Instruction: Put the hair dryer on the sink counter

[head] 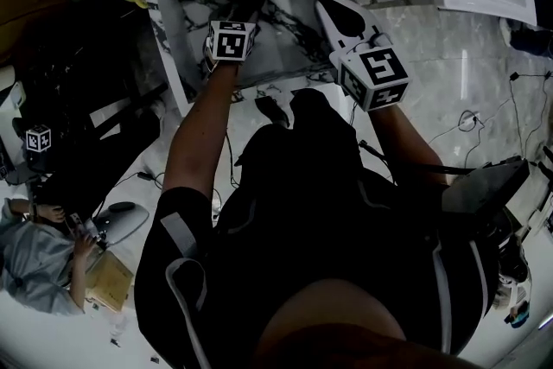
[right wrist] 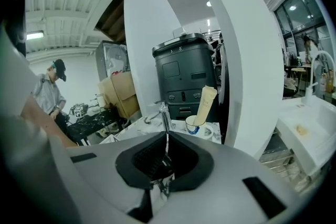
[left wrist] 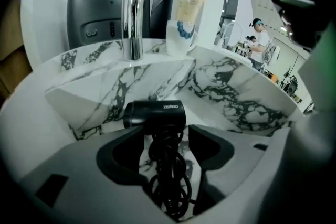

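Left gripper view shows the black hair dryer lying on the floor of the white, grey-veined marble basin, about midway between its side walls and in front of the back edge of the bench, where the chrome tap stands. Its barrel, the long axis, runs parallel to that back edge. I cannot tell which end is the nozzle. The coiled black cord trails from it toward the front edge.

The left gripper stands wide open with its dark fingers on either side of the cord, pressing on nothing. By my reading this is a release or a re-grip. Either way, the gripper should move straight along its own line so that no loop of cord catches on a finger. The right gripper hangs above the bench's front edge, its fingers nearly together and holding nothing.
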